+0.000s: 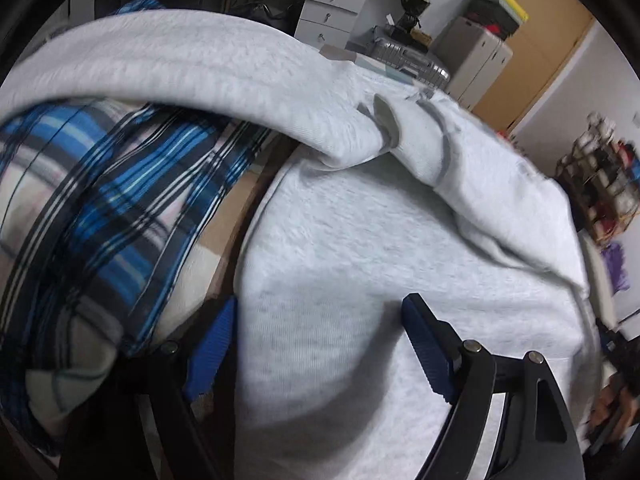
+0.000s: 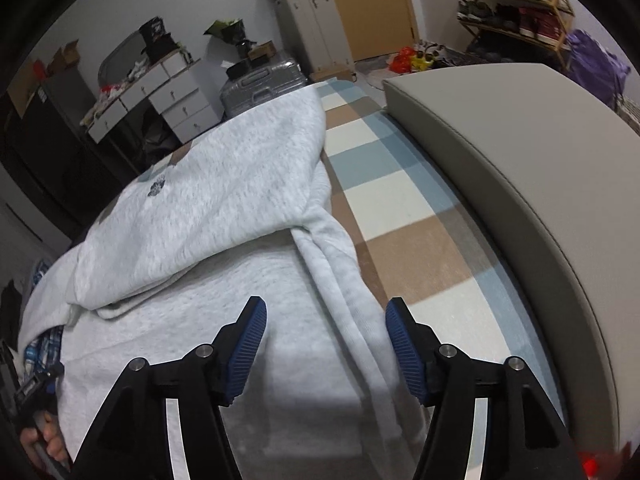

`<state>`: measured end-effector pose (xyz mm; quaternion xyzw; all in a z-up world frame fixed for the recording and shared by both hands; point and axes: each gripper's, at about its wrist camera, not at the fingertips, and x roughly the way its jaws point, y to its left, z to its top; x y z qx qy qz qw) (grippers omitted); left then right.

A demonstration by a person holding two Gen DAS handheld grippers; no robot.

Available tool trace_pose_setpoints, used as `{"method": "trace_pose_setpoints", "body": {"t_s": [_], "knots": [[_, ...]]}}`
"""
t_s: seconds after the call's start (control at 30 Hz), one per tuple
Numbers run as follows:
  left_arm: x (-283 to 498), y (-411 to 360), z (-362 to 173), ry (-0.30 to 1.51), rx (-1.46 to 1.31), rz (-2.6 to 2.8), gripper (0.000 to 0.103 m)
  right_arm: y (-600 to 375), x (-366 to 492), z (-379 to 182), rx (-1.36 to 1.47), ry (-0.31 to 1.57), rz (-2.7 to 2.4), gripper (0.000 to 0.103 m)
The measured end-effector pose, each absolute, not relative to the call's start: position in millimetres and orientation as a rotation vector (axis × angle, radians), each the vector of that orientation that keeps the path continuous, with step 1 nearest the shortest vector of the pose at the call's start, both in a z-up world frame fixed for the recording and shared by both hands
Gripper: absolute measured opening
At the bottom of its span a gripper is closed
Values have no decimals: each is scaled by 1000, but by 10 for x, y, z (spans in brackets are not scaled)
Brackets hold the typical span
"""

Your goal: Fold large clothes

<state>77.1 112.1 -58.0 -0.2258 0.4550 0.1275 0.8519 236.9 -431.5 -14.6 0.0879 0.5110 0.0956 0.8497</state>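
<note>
A bedroom: white drawers [image 2: 176,100], a silver suitcase [image 2: 260,82], a wooden door [image 2: 372,8] and a shoe rack [image 2: 516,4] line the far walls. In front lies a checked sheet [image 2: 400,208] of blue, tan and cream squares, with a grey padded headboard [image 2: 520,184] along its right side.

A pale grey sweatshirt [image 2: 208,200] lies on the sheet, partly folded: 1 flap is turned over the body, and a sleeve [image 2: 340,280] runs down its right edge.

The right gripper [image 2: 326,344] hovers over the near part of the sweatshirt with its 2 blue pads spread apart and gripping nothing. The sleeve lies below the gap, nearer the right pad; the left pad is over the body cloth. No pad presses the fabric.

In the left wrist view, the left gripper [image 1: 316,344] is spread wide above the sweatshirt [image 1: 360,260], with grey cloth filling the gap and nothing clamped. Its left pad sits at the garment's left edge. A thick fold of the sweatshirt arches across the upper view. Just left of it lies a blue plaid shirt [image 1: 100,220], bunched up and blurred.

At the lower left of the right view, a hand [image 2: 46,436] holds the other gripper.
</note>
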Motion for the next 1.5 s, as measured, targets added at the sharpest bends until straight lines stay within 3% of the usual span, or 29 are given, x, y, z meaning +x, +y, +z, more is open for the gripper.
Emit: {"method": "trace_pose_setpoints", "body": {"t_s": [0.1, 0.17, 0.23, 0.3, 0.53, 0.73, 0.87, 1.03, 1.1, 1.17, 1.2, 1.5], "knots": [[828, 1002, -605, 956, -387, 296, 79, -4242, 2517, -283, 163, 1103, 172, 62], [829, 976, -615, 952, -355, 300, 45, -4210, 2603, -387, 142, 1121, 145, 51], [791, 979, -618, 944, -312, 337, 28, -4166, 2646, -460, 92, 1115, 121, 10], [783, 980, -615, 934, -277, 348, 19, -4136, 2632, -477, 51, 1096, 131, 6], [1038, 983, -525, 926, -251, 333, 13, -4368, 2739, -466, 129, 1055, 107, 6], [1290, 974, -513, 972, -231, 335, 13, -4329, 2922, -391, 116, 1007, 58, 6], [1064, 927, -511, 990, -225, 341, 13, -4340, 2871, -398, 108, 1021, 66, 7], [782, 867, -554, 992, -283, 377, 14, -4341, 2709, -493, 25, 1069, 96, 22], [698, 832, -527, 974, -301, 378, 22, -4356, 2674, -493, 18, 1079, 115, 32], [641, 818, -491, 955, -324, 375, 53, -4370, 2670, -471, 3, 1097, 109, 39], [624, 820, -490, 949, -344, 367, 57, -4387, 2671, -460, 9, 1112, 111, 39], [621, 756, -518, 953, -339, 336, 57, -4423, 2323, -402, -11, 1165, 68, 46]]}}
